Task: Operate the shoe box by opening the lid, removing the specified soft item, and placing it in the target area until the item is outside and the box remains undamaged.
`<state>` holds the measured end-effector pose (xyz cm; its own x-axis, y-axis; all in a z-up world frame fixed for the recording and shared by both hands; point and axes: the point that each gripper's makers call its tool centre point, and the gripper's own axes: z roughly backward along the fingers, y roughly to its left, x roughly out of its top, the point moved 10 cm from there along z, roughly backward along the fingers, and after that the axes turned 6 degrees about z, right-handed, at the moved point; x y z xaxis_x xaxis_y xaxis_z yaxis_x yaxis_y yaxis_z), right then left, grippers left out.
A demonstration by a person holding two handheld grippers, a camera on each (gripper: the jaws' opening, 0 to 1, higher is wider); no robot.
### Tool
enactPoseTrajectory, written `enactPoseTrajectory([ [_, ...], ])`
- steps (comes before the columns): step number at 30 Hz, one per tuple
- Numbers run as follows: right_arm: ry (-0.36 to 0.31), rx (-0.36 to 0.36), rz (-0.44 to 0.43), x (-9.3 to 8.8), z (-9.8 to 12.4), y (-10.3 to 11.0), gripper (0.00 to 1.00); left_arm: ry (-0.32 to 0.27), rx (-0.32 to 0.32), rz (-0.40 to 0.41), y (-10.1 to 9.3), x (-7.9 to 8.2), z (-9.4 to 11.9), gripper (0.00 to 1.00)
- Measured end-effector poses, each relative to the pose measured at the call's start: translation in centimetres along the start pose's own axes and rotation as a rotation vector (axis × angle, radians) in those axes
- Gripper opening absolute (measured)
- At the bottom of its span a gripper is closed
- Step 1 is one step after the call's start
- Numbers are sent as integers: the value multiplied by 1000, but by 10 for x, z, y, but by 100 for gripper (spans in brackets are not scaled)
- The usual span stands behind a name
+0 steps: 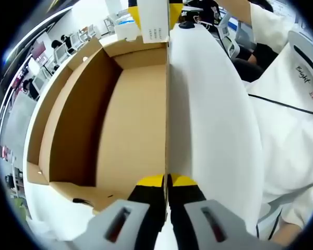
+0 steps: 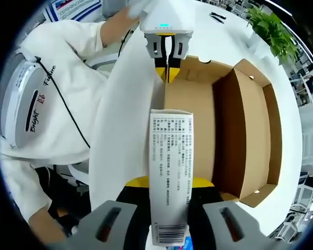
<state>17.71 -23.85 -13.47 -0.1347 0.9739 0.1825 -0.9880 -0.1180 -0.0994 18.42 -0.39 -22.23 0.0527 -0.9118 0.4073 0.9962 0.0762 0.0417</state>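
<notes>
The open cardboard shoe box [image 1: 73, 120] lies on a white table, and its brown inside looks bare. Its white lid [image 1: 214, 114] stands up on edge, with my left gripper [image 1: 168, 181] shut on the lid's rim. Across the box, my right gripper [image 1: 154, 10] holds a white printed pack [image 1: 154, 23]. In the right gripper view, the pack [image 2: 169, 172] with text and a barcode sits upright between the jaws of my right gripper [image 2: 169, 182], above the near end of the box [image 2: 245, 125]. The left gripper [image 2: 168, 67] pinches the raised lid [image 2: 128, 120] at the far end.
A person in a white shirt [image 2: 57, 99] stands right behind the lid, also seen as a sleeve [image 1: 292, 130]. The white table [image 2: 235, 36] runs around the box. A green plant [image 2: 271, 26] stands beyond it. Desks and chairs [image 1: 57, 52] fill the background.
</notes>
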Motion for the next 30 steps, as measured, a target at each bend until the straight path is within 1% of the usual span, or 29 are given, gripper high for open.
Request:
enactPoseTrajectory([
  [1,6,-3,-1,-2,1,2,22,-1,0,-1,0,0,0,1],
  [3,3,-8,-37,-6,2,6,22,-1,0,0,-1,0,0,1],
  [5,1,-14,-27,-9,1,9,22,-2,1,0,-1,0,0,1],
  [8,-23,-17,-36,-12,0,13,22,-2,4,0,-1,0,0,1],
  [9,-25,-13,-40,-14,1,15,22,-2,4,-2,-1,0,0,1],
  [10,-17,8,-61,-16,2,20,22,-3,4,-21,-2,0,0,1],
  [11,-6,17,-71,-17,4,23,22,-2,4,-18,-2,-1,0,1],
  [12,-12,1,-64,-17,5,25,22,-1,5,-16,-1,0,0,1],
  [14,3,-18,-67,-17,5,30,22,0,3,-5,-1,0,0,1],
  [15,3,-14,-65,-17,5,31,22,-1,3,-5,-1,0,0,1],
  [17,16,29,-67,-17,2,38,22,-1,2,-3,-1,0,0,1],
  [20,34,39,-46,-20,-4,40,22,0,4,-3,-1,0,0,1],
  [24,33,45,-72,-25,-1,41,22,-2,2,-3,-1,0,0,1],
  [27,33,38,-76,-28,3,45,22,-3,3,-3,-1,0,0,1],
  [30,38,41,-83,-30,3,45,22,0,7,-7,-2,1,0,1],
])
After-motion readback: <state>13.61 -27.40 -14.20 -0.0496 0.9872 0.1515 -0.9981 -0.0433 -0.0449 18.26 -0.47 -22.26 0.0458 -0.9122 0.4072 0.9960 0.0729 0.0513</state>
